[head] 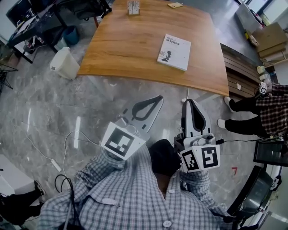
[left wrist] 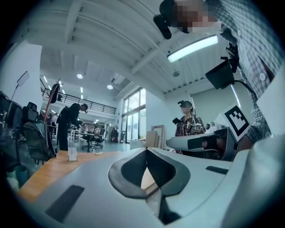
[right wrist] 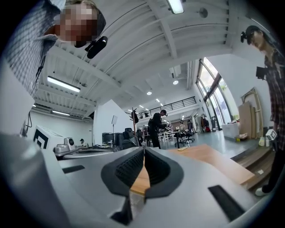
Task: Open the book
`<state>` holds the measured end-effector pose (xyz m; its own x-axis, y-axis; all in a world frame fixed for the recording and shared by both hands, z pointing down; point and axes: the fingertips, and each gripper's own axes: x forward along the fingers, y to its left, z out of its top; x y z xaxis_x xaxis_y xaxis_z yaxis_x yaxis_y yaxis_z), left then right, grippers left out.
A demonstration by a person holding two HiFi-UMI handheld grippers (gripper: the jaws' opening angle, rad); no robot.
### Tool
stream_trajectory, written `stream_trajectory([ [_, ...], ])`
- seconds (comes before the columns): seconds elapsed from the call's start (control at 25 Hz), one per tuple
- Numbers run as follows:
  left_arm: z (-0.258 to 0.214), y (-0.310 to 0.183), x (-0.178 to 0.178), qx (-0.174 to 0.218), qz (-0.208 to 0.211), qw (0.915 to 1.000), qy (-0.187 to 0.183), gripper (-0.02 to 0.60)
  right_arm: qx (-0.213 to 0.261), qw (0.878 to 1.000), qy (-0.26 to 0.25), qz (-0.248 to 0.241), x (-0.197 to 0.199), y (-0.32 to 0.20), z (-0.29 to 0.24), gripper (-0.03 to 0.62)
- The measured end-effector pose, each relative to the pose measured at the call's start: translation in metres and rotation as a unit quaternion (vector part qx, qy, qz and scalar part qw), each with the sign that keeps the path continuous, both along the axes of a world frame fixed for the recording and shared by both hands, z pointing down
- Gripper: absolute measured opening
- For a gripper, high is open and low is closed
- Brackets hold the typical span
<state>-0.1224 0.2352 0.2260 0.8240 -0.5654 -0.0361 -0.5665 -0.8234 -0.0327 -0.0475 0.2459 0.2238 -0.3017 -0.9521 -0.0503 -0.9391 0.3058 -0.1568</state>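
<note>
Hard to make out: the book's (head: 174, 46) cover print was too small to read; neither gripper view showed the book clearly.
Cut off: a bystander (head: 265, 112) in plaid was clipped by the head view's right edge, and a small holder (head: 133, 6) by its top edge.
Book: closed, flat, a thin white rectangle lying on the right part of the surface (head: 135, 45), well apart from both tools.
Left tool (head: 157, 99): jaws pressed together with nothing between them, dark ribbed pads in a pale grey shell, held short of the surface's near edge.
Right tool (head: 191, 101): jaws likewise together and empty, just beside the left one.
Surface: warm wood grain with a curved near edge.
Floor (head: 54, 108): glossy grey marble, with a white plastic bin (head: 63, 63) on it.
</note>
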Motion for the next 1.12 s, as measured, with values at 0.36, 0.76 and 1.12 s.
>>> stream_trajectory([
  [0.36, 0.007, -0.011, 0.002, -0.008, 0.006, 0.9999, -0.010, 0.003, -0.005, 1.000, 0.002, 0.019, 0.015, -0.003, 0.001, 0.023],
  [0.76, 0.010, -0.060, 0.014, -0.010, -0.026, 0.9996, -0.001, 0.003, -0.003, 0.999, 0.027, -0.022, 0.023, -0.058, 0.009, 0.023],
  [1.12, 0.025, -0.139, 0.073, -0.033, -0.038, 0.9987, -0.010, 0.003, -0.014, 0.997, 0.052, -0.046, 0.075, -0.140, 0.020, 0.023],
])
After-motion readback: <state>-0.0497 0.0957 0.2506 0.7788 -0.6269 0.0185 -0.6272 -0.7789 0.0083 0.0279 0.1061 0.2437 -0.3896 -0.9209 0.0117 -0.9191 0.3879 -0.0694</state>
